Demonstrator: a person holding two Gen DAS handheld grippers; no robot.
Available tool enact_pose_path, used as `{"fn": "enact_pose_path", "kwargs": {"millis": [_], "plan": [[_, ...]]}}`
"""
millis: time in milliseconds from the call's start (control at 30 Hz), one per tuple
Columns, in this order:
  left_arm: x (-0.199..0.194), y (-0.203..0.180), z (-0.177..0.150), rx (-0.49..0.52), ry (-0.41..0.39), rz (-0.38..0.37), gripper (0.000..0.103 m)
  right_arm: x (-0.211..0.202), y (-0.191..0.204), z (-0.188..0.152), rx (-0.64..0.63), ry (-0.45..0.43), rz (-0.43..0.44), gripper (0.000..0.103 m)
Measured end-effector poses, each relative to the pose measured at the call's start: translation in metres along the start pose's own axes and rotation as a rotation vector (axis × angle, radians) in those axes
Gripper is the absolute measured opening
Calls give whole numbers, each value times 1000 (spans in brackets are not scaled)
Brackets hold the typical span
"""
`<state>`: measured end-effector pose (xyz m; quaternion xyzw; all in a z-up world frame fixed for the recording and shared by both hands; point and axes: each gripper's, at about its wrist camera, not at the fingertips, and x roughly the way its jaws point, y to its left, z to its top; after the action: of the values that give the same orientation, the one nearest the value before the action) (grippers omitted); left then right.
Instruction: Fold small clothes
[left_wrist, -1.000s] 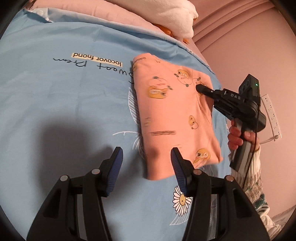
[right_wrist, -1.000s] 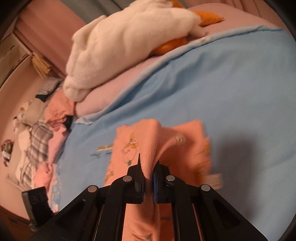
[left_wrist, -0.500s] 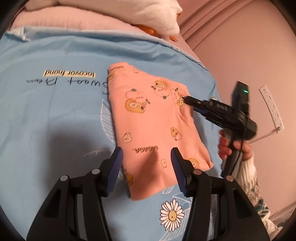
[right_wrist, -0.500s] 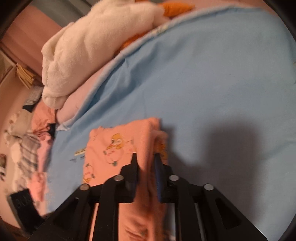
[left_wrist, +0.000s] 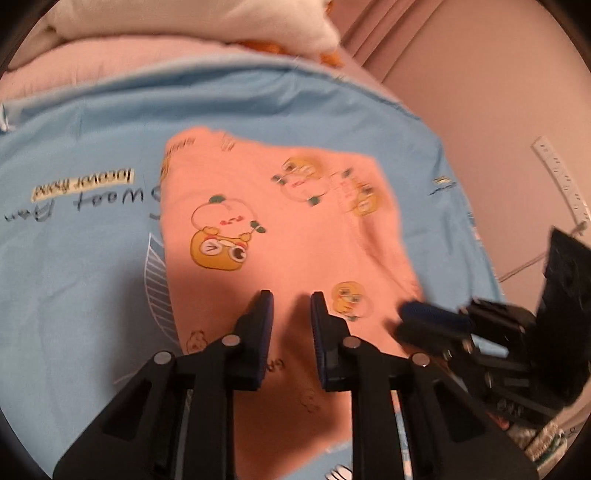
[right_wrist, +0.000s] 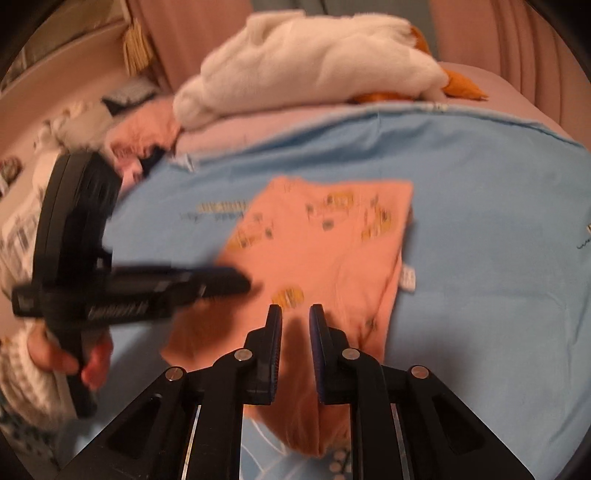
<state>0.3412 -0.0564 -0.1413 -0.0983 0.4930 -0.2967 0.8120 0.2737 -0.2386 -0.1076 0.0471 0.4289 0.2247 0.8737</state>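
A small salmon-pink garment (left_wrist: 280, 236) printed with yellow cartoon figures lies folded and flat on the blue bedsheet (left_wrist: 74, 266); it also shows in the right wrist view (right_wrist: 325, 251). My left gripper (left_wrist: 290, 308) hovers over the garment's near half, jaws a little apart and holding nothing; it shows from the side in the right wrist view (right_wrist: 221, 282). My right gripper (right_wrist: 295, 317) is over the garment's near right part, jaws slightly apart and empty; it shows at the right of the left wrist view (left_wrist: 428, 317).
A white fluffy blanket (right_wrist: 314, 62) with an orange item (right_wrist: 461, 86) lies on a pink pillow (left_wrist: 110, 62) at the head of the bed. A heap of clothes (right_wrist: 92, 125) lies off the bed's left. A wall with a power strip (left_wrist: 561, 177) is at the right.
My right gripper has let go of the garment fold and pulled back toward the near edge. The garment now lies flat. My left gripper has moved forward over it and its jaws have narrowed.
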Motion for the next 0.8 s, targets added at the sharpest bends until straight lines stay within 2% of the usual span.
{"fn": "enact_pose_path", "kwargs": {"millis": [33, 100, 133, 233, 367, 500, 567, 633, 700, 800], "plan": [[6, 5, -1, -3, 8, 12, 7, 2, -2, -4, 0, 16, -10, 17], [8, 13, 0, -27, 7, -11, 6, 11, -8, -14, -1, 63, -32, 15], [7, 17, 0, -43, 10, -26, 4, 14, -10, -19, -2, 75, -40, 8], [-3, 20, 5, -54, 3, -36, 3, 13, -8, -31, -36, 62, -61, 6], [-13, 21, 25, -47, -54, -7, 7, -4, -8, -29, 5, 60, -41, 6], [-3, 26, 45, -66, -74, 29, 7, -24, 1, -18, -13, -30, 1, 6], [8, 30, 50, -79, -62, 45, 7, -23, 4, -14, -17, -43, 6, 6], [21, 33, 53, -85, -26, 67, 7, -14, 4, -13, -15, -28, -6, 6], [29, 33, 53, -74, -26, 66, 6, 0, -2, -19, 15, 19, -22, 6], [27, 32, 53, -69, -37, 66, 6, 10, -16, -27, 90, 33, 30, 6]]}}
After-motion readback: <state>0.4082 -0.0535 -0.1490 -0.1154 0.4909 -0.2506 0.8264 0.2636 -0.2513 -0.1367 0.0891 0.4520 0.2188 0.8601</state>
